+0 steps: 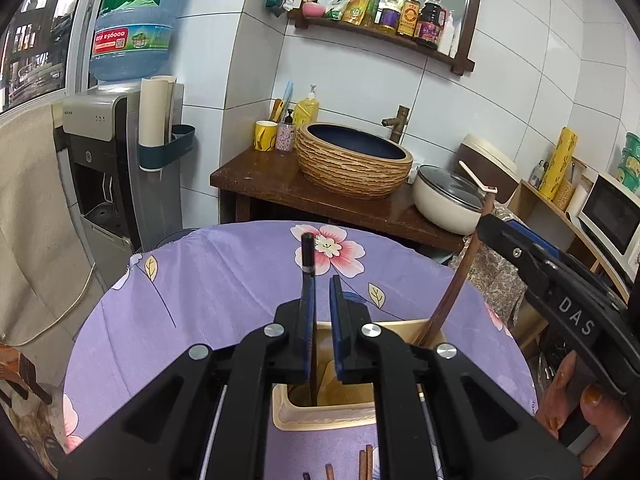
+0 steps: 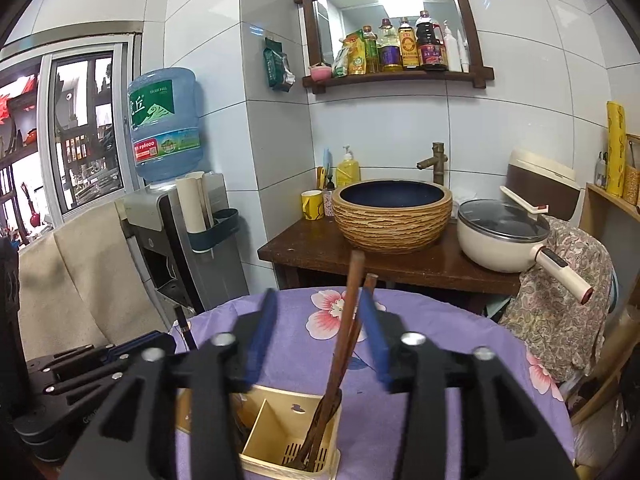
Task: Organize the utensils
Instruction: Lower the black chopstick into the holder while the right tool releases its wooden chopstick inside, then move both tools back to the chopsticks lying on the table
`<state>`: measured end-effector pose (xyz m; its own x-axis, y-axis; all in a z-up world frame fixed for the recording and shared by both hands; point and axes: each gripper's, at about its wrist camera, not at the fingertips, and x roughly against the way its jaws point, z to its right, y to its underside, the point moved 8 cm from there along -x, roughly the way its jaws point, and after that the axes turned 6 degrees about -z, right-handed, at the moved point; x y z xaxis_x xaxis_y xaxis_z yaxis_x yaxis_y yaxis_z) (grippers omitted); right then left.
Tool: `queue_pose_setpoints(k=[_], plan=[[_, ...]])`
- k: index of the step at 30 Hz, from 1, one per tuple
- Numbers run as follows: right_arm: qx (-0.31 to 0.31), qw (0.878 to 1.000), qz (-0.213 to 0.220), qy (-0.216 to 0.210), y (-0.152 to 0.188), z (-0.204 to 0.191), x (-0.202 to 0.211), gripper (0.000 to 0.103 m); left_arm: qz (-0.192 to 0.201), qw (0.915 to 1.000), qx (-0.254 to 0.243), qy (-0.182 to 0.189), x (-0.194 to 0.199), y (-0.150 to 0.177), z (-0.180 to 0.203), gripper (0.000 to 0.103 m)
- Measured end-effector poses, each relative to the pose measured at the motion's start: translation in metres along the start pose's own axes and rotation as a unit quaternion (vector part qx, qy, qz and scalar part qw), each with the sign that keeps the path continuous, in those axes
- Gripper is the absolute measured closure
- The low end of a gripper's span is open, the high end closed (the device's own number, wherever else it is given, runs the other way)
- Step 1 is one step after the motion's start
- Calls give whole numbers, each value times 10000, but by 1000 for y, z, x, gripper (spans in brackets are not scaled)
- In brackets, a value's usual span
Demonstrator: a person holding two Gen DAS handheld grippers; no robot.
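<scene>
Round tabletop (image 1: 208, 280) covered by a purple floral cloth, carrying a pale wooden utensil holder (image 1: 320, 416) with open compartments.

Left claw (image 1: 320, 280): blue-padded fingers parted by a narrow gap. A dark chopstick (image 1: 307, 264) stands upright against the inner face of the left finger, its lower end inside the near compartment of the holder; the right finger is apart from it, so whether the chopstick is gripped cannot be told.

Right claw (image 2: 320, 312): fingers spread wide, holding nothing. Between them, in the right wrist view, two brown wooden chopsticks (image 2: 348, 320) lean in a slotted-floor compartment of the holder (image 2: 280, 424), tops tilted toward the right finger. In the left wrist view one of these chopsticks (image 1: 452, 284) rises aslant from the far right corner of the holder, beside the right claw's black body.

More brown chopstick ends (image 1: 362, 462) lie on the cloth at the near edge, just beside the holder.

Background: wooden washstand with a ribbed basin (image 2: 392, 212), a cream lidded pot (image 2: 500, 240), and a water dispenser (image 1: 104, 160).
</scene>
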<state>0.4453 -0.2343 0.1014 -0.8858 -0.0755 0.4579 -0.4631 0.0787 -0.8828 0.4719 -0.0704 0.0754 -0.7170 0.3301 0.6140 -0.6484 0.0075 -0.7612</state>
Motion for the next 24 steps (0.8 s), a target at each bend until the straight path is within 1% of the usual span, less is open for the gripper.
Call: queue_pose_setpoints(k=[2,3,4,5,7,8,10,12,14,16,20,24], plan=[[15,10000,86,35,-1,4,8,48,48,10000,36,36,7,2,-1,74],[3,9999,128,59,-1,6,11,46,114,9999,90,60,14,3,-3,48],[-50,9998,186,64,1,9,17,41,212,9995,192,106,22,5,-6,29],[-94,9997,216,55,3,12,23,36,302,9990,264,174,30,7,-8,25],[-151,9997,192,88,12,16,32,31,410,9985,246,251,47,16,-11,17],[-176,9997,155,119,19,17,38,30,436,9987,213,171,53,21,-14,15],[-182,9998,60,97,36,18,47,28,521,9985,160,-113,65,36,-22,5],[-67,9998,1,208,56,17,55,26,500,9981,135,-320,71,54,-31,5],[69,9995,-172,265,79,13,57,25,330,9974,162,-620,71,78,-43,5],[145,9986,-452,253,102,11,54,25,67,9953,113,-958,66,103,-52,5],[165,9930,-1142,262,154,7,37,25,-267,9897,-264,-1380,53,145,-56,5],[166,9817,-1872,310,209,2,14,27,-572,9852,-482,-1543,34,184,-55,5]])
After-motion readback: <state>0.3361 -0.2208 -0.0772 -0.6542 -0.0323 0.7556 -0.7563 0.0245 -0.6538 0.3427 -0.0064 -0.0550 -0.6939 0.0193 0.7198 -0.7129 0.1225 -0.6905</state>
